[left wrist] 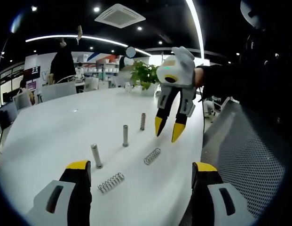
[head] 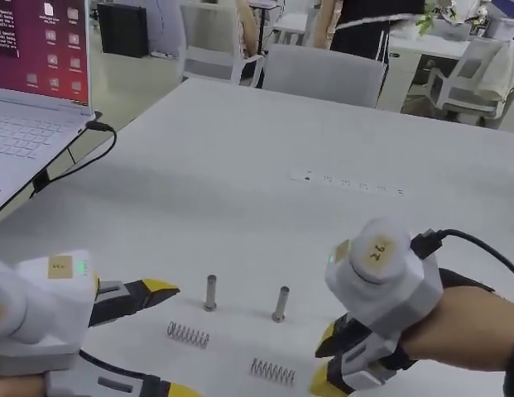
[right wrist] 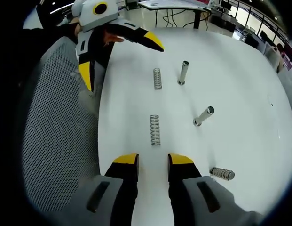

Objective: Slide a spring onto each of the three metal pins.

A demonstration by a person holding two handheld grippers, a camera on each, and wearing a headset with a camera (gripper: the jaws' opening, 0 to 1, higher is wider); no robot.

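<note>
**benchrat:** Head view first. One bare pin and a second bare pin stand upright on the bench. A loose spring and the other loose spring lie flat just in front of them. Why are both tools so low?

**coilguy:** I'd guess they're flanking the parts so either one can reach. In the left gripper view, the left hand-held gripper is spread wide with nothing in it. The third pin, farthest away, looks ribbed, so I reckon it's already wearing its spring.

**benchrat:** So one down, two to go?

**coilguy:** Looks that way. In the right gripper view, the right hand-held gripper has its jaws a narrow gap apart, empty. The other loose spring lies just ahead of the tips, lengthwise to them. That's probably the next pickup.
</note>
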